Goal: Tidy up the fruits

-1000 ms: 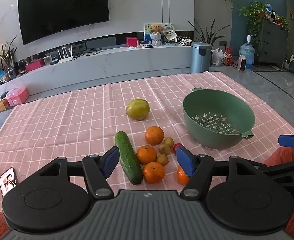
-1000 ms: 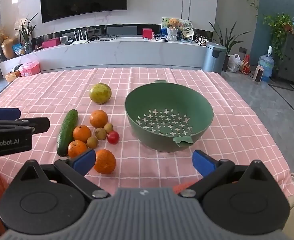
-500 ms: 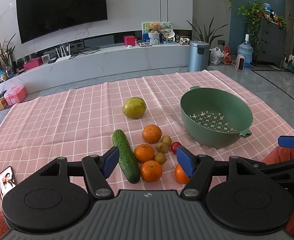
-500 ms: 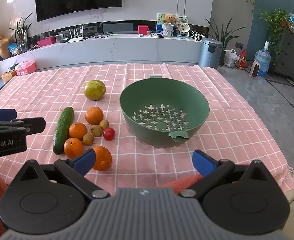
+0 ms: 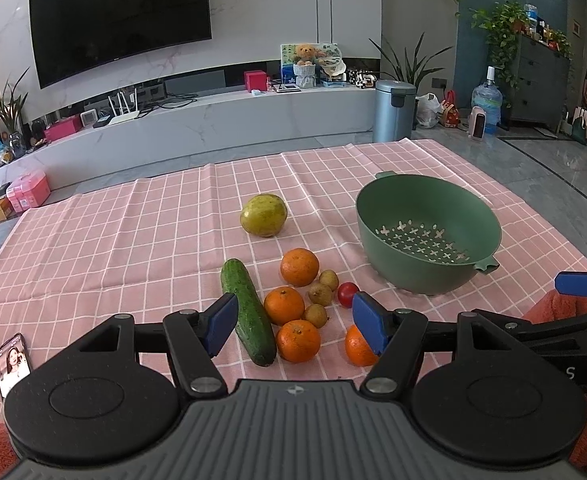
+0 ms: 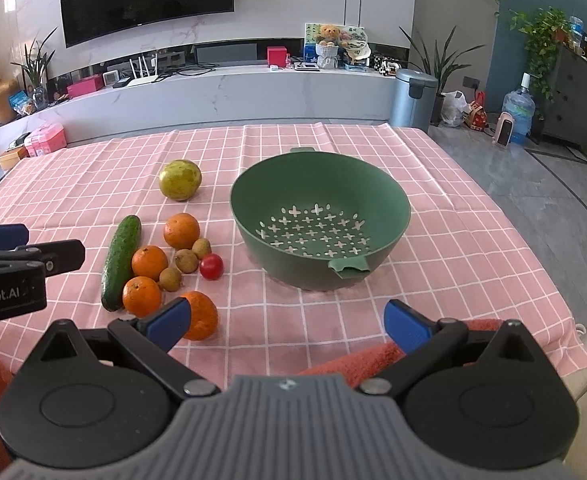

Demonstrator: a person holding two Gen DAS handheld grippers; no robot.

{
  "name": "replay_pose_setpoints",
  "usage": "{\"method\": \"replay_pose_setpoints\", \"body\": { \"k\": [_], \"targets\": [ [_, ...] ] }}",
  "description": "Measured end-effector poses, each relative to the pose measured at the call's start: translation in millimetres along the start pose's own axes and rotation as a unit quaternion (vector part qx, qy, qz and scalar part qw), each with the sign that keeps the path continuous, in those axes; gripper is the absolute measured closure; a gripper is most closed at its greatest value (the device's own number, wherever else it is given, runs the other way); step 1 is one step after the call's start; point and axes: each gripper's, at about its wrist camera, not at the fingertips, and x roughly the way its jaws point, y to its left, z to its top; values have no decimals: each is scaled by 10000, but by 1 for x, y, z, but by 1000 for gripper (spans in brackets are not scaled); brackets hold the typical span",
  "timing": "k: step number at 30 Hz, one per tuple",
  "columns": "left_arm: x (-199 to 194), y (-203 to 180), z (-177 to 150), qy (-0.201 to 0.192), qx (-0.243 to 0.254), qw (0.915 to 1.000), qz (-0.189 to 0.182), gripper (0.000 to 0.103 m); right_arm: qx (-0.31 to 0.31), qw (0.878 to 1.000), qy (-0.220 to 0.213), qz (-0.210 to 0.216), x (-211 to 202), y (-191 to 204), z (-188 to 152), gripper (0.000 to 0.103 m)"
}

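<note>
Lay ahead of the wide-open, empty left gripper: round orange tangerines beside a long green cucumber pointing away, perforated green plastic colander empty before the equally wide, empty right gripper.

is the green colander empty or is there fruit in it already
Empty. The green colander shows only its bare perforated bottom in both views; the oranges and other produce lie on the cloth beside it.

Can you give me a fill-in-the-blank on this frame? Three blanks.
1. The green colander holds ____ fruit.
2. The number of oranges on the pink cloth is ____.
3. The long green thing left of the oranges is a ____.

Missing words: no; four; cucumber
</note>
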Motion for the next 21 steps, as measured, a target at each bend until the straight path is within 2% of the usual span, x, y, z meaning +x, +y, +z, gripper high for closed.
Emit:
{"method": "replay_pose_setpoints", "body": {
  "k": [21],
  "targets": [
    [0, 2, 0, 23, -9, 10000, 6, 25, 30, 10000, 67, -47, 2, 0, 0, 4]
  ]
}}
